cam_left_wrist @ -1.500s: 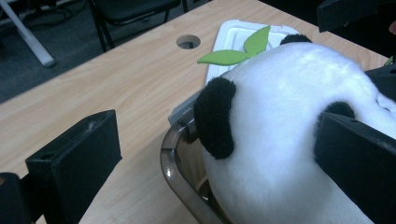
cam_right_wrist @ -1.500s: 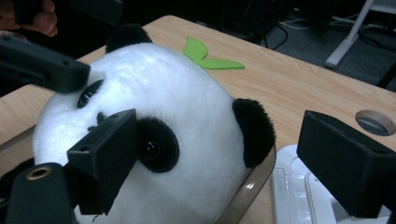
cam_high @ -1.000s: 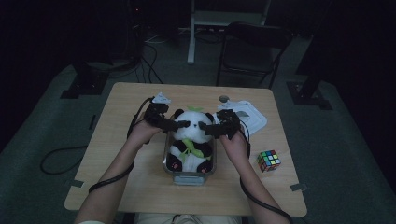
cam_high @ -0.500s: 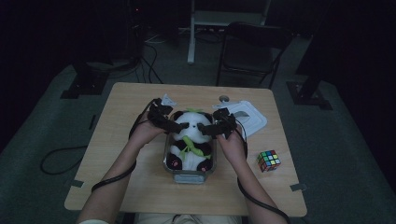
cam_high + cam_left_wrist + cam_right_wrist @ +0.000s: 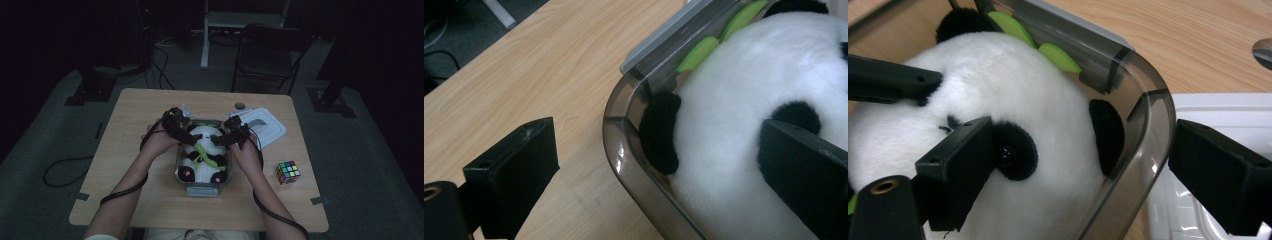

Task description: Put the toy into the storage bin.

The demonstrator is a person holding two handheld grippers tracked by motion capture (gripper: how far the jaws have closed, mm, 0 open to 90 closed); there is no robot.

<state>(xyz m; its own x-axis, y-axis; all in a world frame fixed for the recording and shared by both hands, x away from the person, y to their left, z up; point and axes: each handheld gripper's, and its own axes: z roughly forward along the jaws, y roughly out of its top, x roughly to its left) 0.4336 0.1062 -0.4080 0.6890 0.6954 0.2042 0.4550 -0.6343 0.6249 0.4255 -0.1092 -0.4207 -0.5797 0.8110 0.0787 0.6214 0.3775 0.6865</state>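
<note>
White-and-black plush: the panda toy point(image 5: 202, 155) lies on its back inside the smoky clear container point(image 5: 202, 188) at mid-table, head toward the far edge, feet toward the person, green leaf bits tucked along the far wall by its head. Body fills the tub; the head bulges above the rim. Left gripper point(image 5: 186, 134) straddles the container's corner, jaws spread wide — in the left gripper view one jaw sits outside over bare wood, the other lies against the panda's head near an eye patch, rim point(image 5: 616, 145) between them. Right gripper point(image 5: 220, 139) mirrors it on the other side: jaws apart, one against the face just beside the eye, the other outside the wall above the white lid point(image 5: 267, 127). Neither is pinching anything. Judgement: the toy is essentially packed; what is left looks like pressing the head down below the rim, then fetching the lid, which lies just beside the container to its right, and closing it. Rubik's cube point(image 5: 287, 171) sits apart near the right edge of the wooden table point(image 5: 125, 150), untouched.
</note>
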